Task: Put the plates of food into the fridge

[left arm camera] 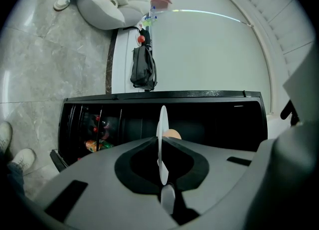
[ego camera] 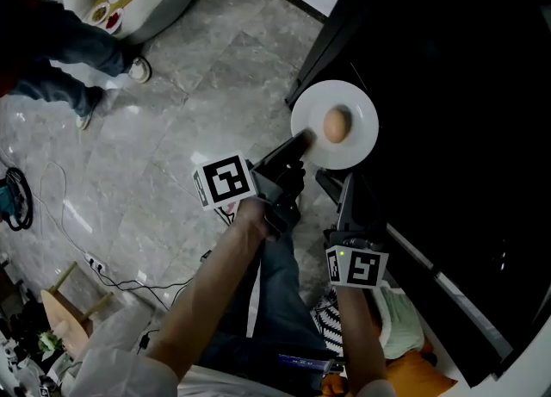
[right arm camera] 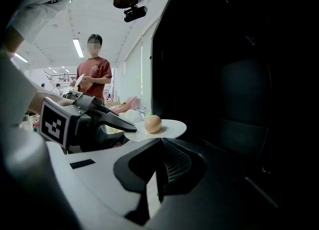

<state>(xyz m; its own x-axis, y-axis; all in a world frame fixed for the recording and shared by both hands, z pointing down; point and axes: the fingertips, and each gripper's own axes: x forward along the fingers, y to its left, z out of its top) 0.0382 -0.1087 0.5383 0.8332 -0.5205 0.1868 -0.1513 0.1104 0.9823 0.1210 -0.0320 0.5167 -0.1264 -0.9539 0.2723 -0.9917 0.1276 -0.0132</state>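
Just outside the dark fridge (ego camera: 456,111), a white plate (ego camera: 357,115) sits pinched at its rim by the left gripper (ego camera: 303,139). The right gripper (ego camera: 348,187), jaws pressed together on nothing, hangs beside the fridge front. The loose round brown food item (ego camera: 337,125) could roll off if the plate tips going in. Only the left gripper view shows stocked items (left arm camera: 93,135) inside the fridge; only the right gripper view shows the plate level.

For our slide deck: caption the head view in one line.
Left gripper grips the rim of a white plate carrying an egg, beside the dark fridge.
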